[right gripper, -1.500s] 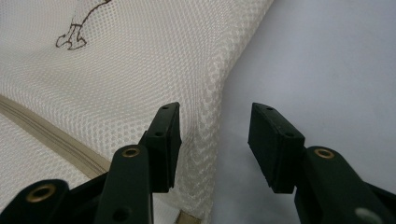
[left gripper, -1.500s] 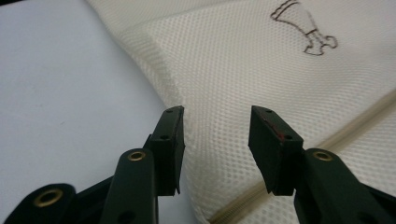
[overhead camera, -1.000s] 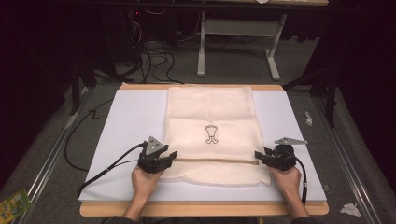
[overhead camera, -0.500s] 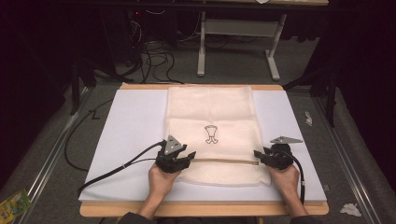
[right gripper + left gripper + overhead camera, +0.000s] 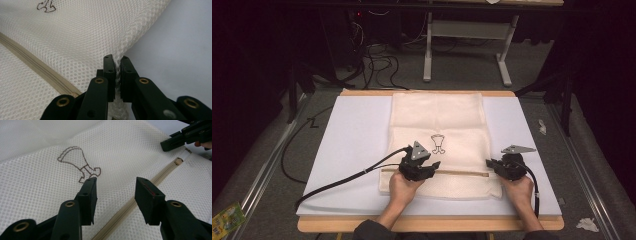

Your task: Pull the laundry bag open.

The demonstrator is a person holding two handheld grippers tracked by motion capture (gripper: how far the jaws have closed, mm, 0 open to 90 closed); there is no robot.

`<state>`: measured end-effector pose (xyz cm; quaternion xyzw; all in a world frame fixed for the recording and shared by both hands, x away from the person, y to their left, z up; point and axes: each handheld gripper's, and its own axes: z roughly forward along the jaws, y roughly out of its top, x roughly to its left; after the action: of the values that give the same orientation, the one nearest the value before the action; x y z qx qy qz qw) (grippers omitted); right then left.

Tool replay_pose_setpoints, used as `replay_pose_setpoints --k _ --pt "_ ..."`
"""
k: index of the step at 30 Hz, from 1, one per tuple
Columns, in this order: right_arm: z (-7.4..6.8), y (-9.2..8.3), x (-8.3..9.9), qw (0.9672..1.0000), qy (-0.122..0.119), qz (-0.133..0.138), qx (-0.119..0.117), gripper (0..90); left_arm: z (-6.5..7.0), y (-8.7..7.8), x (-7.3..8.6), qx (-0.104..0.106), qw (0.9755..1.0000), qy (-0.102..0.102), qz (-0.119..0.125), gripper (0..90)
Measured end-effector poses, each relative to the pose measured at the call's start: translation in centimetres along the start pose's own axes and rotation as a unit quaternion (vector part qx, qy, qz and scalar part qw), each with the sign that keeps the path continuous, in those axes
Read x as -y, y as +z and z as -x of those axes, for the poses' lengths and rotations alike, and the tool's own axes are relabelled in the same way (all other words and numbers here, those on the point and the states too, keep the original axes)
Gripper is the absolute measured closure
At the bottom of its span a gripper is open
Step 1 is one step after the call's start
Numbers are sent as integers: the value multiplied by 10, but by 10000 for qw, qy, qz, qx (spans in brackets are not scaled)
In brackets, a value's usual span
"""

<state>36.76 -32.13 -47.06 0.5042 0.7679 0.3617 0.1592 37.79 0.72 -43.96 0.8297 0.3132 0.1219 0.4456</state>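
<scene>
The cream mesh laundry bag with a printed brown emblem (image 5: pixel 439 142) lay flat on the white foam board (image 5: pixel 352 150) covering the wooden table (image 5: pixel 427 223). The step in hand appeared to be working the beige zipper (image 5: pixel 130 206) that crossed the bag's near end. The right gripper (image 5: pixel 117 65), having just closed its jaws, pinched the bag's mesh side edge at the zipper's end, anchoring the fabric. The left gripper (image 5: pixel 115 188) hovered low over the mesh with its 2 jaws apart, straddling the zipper line and holding nothing. The next move probably called for finding the zipper pull and closing the left jaws on it against the right-hand anchor.
</scene>
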Motion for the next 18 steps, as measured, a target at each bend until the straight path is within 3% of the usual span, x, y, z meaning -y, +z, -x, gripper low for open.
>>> replay_pose_setpoints --k 4,9,18 --pt "1 -2 -2 9999 40 73 -73 871 7 7 -6 96 9999 40 58 556" --pt "1 -8 -3 9996 131 175 -203 873 19 18 -12 229 9996 187 -19 553" --pt "1 -13 -9 9986 196 276 -399 875 30 29 -16 409 9988 248 -83 535"
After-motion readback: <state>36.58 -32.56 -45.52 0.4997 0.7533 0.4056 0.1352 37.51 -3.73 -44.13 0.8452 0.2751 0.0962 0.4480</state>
